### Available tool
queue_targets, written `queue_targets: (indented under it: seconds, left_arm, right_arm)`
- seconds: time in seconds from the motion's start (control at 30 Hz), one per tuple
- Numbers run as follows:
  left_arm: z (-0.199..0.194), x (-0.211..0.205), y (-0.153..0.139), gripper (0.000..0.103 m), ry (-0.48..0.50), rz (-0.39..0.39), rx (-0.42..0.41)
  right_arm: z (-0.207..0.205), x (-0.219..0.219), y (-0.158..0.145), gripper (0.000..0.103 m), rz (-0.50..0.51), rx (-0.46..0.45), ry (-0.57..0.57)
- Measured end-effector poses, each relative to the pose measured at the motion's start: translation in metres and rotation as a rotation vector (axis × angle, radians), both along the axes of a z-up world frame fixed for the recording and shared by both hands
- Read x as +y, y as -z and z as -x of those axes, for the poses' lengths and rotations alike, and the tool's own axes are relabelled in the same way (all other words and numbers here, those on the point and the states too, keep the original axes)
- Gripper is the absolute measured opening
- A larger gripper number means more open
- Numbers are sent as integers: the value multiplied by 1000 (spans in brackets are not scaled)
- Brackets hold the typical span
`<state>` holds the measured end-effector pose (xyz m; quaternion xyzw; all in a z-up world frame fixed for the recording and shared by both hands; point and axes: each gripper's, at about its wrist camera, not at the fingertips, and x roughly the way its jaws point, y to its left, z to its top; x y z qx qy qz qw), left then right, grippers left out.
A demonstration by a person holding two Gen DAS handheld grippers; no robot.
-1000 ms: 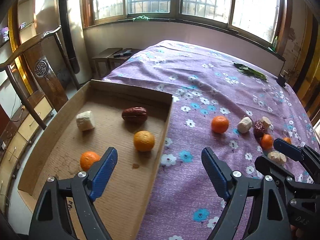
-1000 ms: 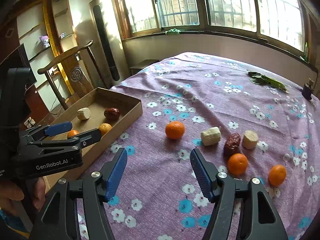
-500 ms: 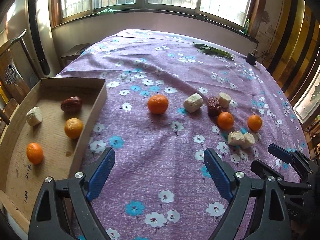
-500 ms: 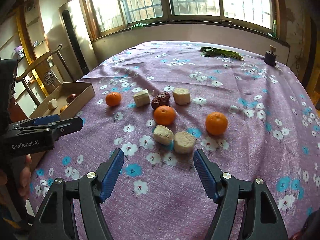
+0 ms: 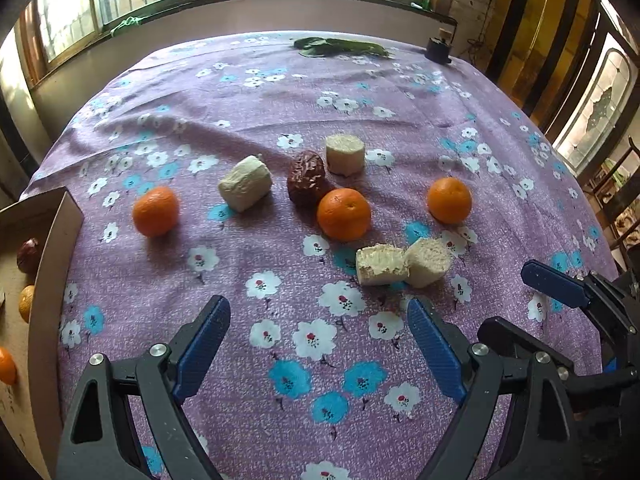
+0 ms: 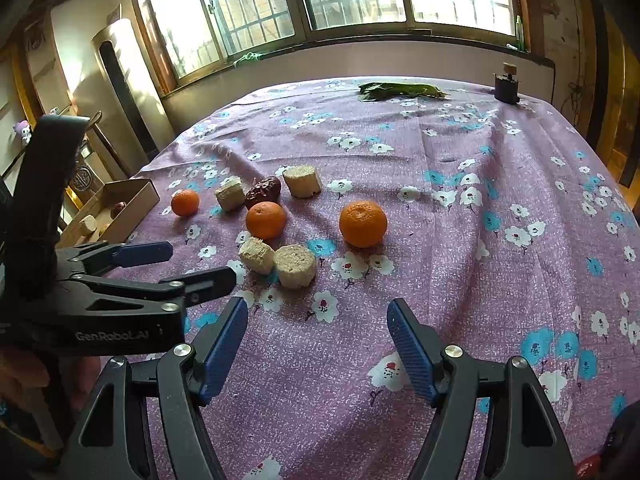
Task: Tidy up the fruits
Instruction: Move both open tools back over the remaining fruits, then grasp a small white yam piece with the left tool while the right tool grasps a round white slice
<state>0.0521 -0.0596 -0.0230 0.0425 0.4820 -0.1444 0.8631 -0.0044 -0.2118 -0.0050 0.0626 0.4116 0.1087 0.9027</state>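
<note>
On the purple flowered cloth (image 5: 280,104) lie three oranges (image 5: 155,211) (image 5: 344,213) (image 5: 449,200), a dark red date (image 5: 306,176) and several pale cylinder pieces (image 5: 245,182). Two pale pieces (image 5: 402,265) lie nearest my left gripper (image 5: 318,340), which is open and empty just short of them. My right gripper (image 6: 318,344) is open and empty, hovering near the right orange (image 6: 363,223). The cardboard tray (image 5: 56,240) at the left edge holds a date (image 5: 28,255) and oranges (image 5: 6,366).
Green leaves (image 5: 340,46) and a small dark object (image 5: 438,49) lie at the far edge of the cloth. Windows run along the back wall. A wooden chair (image 6: 86,168) stands beyond the tray on the left.
Both grippers have swung right, away from the tray and toward the loose fruits, and come closer to them. Both stay open and empty.
</note>
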Motion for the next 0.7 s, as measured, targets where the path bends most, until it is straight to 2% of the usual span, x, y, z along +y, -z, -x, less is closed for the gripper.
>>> queue_targets:
  seconds: [0.23,0.47,0.5,0.57,0.63,0.7]
  left_arm:
    - [-15,-11,9,89,29,-38,14]
    - [-24,-18,12,89,33,-36,10]
    - [-24,-18,12,87,36,-32,6]
    - [-23,-19,10,74,53,-31,-12]
    - [-21,-20,8,44,64,-25,-27]
    - [-21,-19,6,29,84,10,-16]
  right_arm:
    - [-4,-12,4,76,-28,8,16]
    - [-6,-15,5,76,-29,13,27]
    - [-6,-15,6,76,-34,14,26]
    - [-7,-15,6,76,-33,14,26]
    - [-7,-14,6,76,-33,12,23]
    - [-7,-13,6,76,-32,13,18]
